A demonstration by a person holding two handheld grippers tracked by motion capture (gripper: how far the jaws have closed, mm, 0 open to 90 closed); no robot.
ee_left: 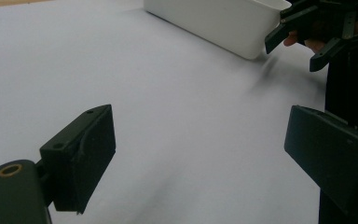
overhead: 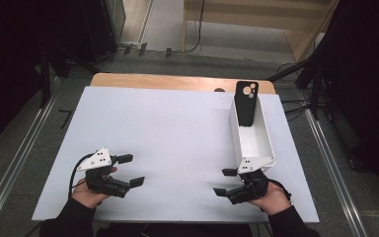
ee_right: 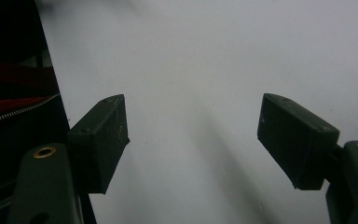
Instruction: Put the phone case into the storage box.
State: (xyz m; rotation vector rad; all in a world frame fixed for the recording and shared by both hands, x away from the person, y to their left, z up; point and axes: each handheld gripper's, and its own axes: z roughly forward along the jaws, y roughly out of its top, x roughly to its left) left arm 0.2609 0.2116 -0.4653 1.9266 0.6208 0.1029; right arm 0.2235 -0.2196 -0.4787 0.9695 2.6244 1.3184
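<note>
1. High view: the left gripper (overhead: 130, 170) rests in a hand (overhead: 90, 191) at the near left edge of the white tabletop (overhead: 168, 138), its fingers spread apart with nothing between them.
2. High view again: the right gripper (overhead: 225, 181) sits in the other hand (overhead: 271, 197) at the near right edge, fingers pointing toward the middle (also spread and holding nothing).
3. Left gripper view: both fingers (ee_left: 81, 154) stand wide over bare tabletop, and the right gripper appears farther off at the upper right, beside the bin's corner.
4. Right gripper view: its fingers (ee_right: 102, 140) are released, with bare white tabletop between them.
5. Just beyond the right gripper lies a long white bin (overhead: 264, 143), running away toward the far edge.
6. At the bin's far end a black phone case (overhead: 246, 103) leans upright inside, camera holes at the top, well apart from both grippers.
</note>
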